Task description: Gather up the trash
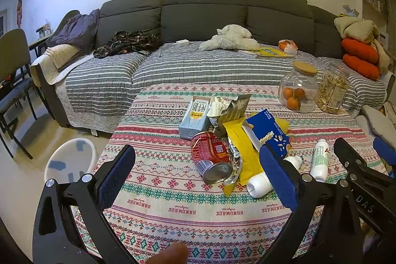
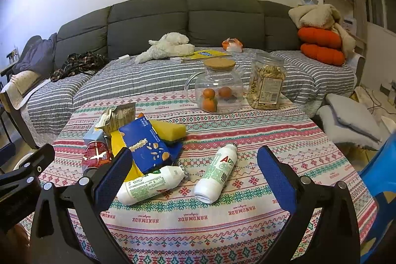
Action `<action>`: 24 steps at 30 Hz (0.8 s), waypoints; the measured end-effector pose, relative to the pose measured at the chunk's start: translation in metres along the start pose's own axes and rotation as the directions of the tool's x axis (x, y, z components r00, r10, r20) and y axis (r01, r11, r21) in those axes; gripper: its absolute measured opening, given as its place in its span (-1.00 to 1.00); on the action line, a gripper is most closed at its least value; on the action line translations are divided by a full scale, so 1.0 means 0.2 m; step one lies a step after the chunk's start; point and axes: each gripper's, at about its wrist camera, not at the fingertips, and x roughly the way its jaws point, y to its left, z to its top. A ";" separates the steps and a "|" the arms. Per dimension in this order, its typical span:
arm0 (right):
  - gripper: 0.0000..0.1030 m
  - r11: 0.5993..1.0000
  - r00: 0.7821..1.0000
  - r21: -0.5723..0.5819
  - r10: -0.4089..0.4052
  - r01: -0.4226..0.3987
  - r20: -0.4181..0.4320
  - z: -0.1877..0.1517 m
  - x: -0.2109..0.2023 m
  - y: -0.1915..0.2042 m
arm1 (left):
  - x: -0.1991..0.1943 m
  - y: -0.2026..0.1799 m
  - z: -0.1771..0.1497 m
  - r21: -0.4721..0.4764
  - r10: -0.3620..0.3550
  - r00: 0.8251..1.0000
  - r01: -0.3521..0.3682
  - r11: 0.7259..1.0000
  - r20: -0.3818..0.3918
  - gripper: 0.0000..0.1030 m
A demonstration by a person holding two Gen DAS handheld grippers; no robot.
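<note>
1. My left tongs point(image 1: 195, 180) are spread wide and hold nothing, hovering above the near edge of the table point(image 1: 188, 212); my right tongs point(image 2: 194, 180) are spread too, also empty.
2. Between my right fingers lie two white bottles on their sides: one point(image 2: 216, 176) on its own, the other point(image 2: 149, 184) touching the pile.
3. Ahead of my left tongs lies a red can point(image 1: 210, 156) tipped over, against a foil wrapper point(image 1: 234, 165), yellow packets point(image 1: 243, 152), a blue snack box point(image 1: 269, 132) and a milk carton point(image 1: 195, 116).
4. The white bin point(image 1: 70, 160) stands on the floor, left of the table.
5. Risks, as I judge them: the round can and bottles may roll off when nudged; pulling one item could drag the whole overlapped heap; the glass jar point(image 2: 217, 88) must not be swept up.
</note>
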 end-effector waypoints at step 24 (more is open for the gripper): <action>0.90 1.000 1.000 -0.010 -0.001 0.001 0.002 -0.01 -0.01 0.01 | 0.00 0.01 0.00 -0.006 0.002 1.000 -0.002 1.000 -0.005 0.87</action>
